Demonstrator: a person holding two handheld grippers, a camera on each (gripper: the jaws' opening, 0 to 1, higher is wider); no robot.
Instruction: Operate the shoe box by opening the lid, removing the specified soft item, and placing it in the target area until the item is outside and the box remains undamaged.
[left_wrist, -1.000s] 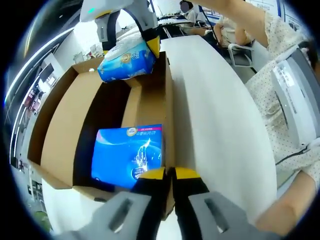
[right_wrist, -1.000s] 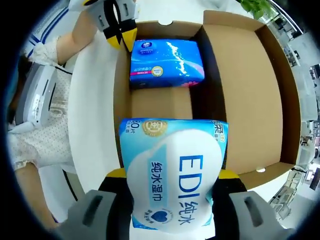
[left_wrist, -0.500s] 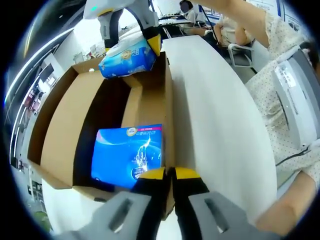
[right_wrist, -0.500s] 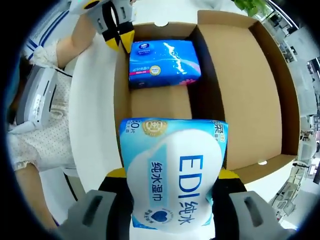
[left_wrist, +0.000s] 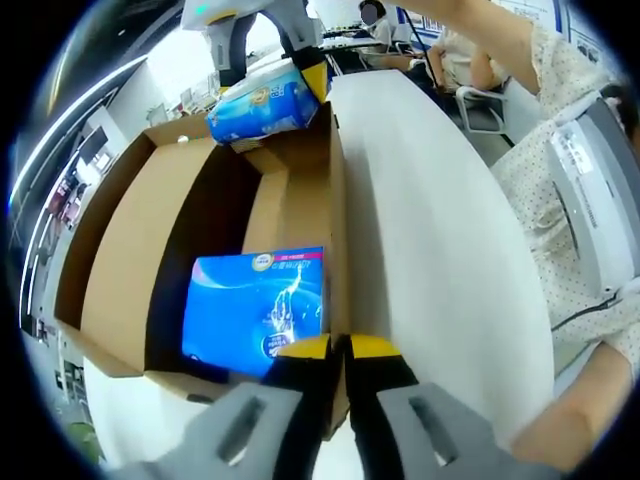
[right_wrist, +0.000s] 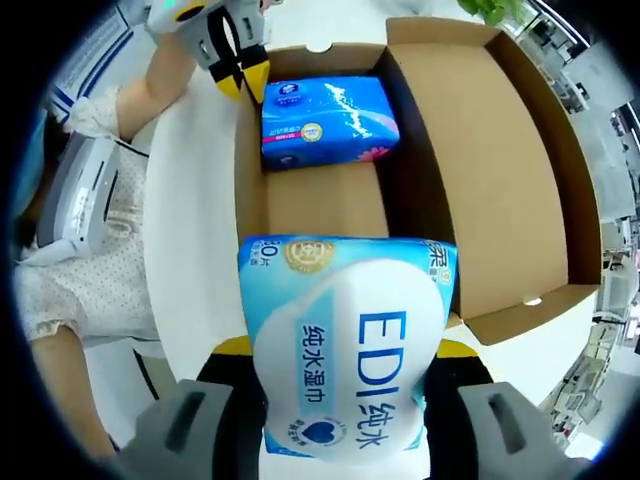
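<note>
White bench (left_wrist: 440, 250) carries the open shoe box (right_wrist: 500, 170). Right gripper (right_wrist: 345, 375) clamps the wet-wipe pack (right_wrist: 345, 340), held above the box's near end. Left gripper (left_wrist: 335, 350) is clenched on the box wall (steadying it). Lift the pack clear of the flaps before carrying sideways. Blue pack (right_wrist: 325, 120) lies inside; office chairs stand beyond.

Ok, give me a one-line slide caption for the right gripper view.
Right gripper holds a light-blue soft wet-wipes pack above the open brown cardboard box, a dark-blue pack inside.
</note>
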